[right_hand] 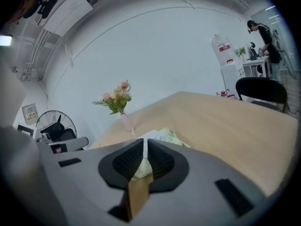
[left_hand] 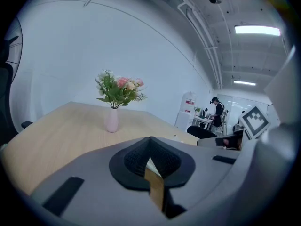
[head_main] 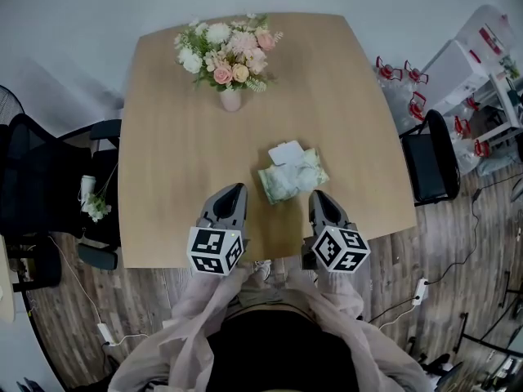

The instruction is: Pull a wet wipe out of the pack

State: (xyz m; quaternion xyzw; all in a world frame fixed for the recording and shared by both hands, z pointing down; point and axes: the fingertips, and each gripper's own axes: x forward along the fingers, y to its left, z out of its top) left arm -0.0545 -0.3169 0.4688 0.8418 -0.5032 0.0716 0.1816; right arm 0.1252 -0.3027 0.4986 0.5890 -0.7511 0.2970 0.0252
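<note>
The wet wipe pack (head_main: 292, 175), pale green with a white lid flap (head_main: 286, 152) standing open, lies on the wooden table (head_main: 180, 162) right of centre. My left gripper (head_main: 233, 189) hovers near the front edge, left of the pack and a little nearer to me, with its pads meeting and nothing between them (left_hand: 150, 140). My right gripper (head_main: 317, 194) sits just in front of the pack's right end. Its jaws stand a narrow slit apart (right_hand: 145, 142) and hold nothing. The pack (right_hand: 165, 134) shows just beyond those jaws.
A pink vase of flowers (head_main: 231, 96) stands at the far middle of the table; it is also ahead of the left gripper (left_hand: 112, 119). Black chairs flank the table at left (head_main: 33, 178) and right (head_main: 433, 158). Cables lie on the floor.
</note>
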